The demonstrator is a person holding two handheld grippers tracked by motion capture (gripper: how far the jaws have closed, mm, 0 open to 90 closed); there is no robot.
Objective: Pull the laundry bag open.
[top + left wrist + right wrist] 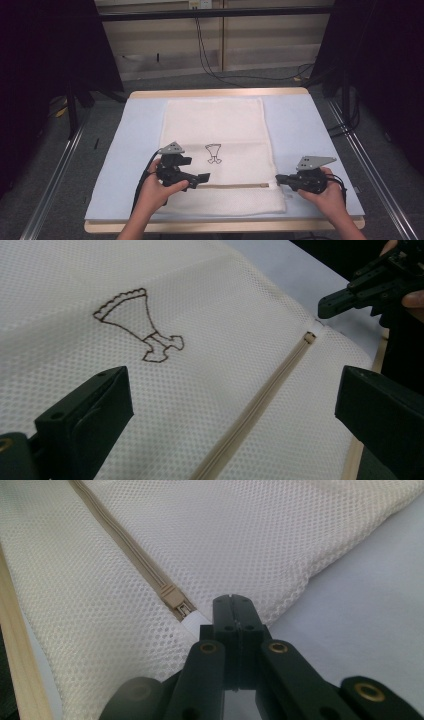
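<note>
Cream mesh zippered laundry bag (215, 150) lies flat on the pale blue table mat (300, 130). Left gripper (235, 410) hovers wide open over its beige zipper (260, 405); right gripper (233, 605), jaws pressed together, sits at the white zipper pull (192, 620), grip unclear.

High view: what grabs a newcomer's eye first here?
A cream mesh laundry bag lies flat down the middle of the pale blue mat, with a small brown outline drawing at its centre. A beige zipper crosses its near end. The left claw is open over the bag, while the right claw, jaws together, sits at the zipper's right end beside the slider.
</note>
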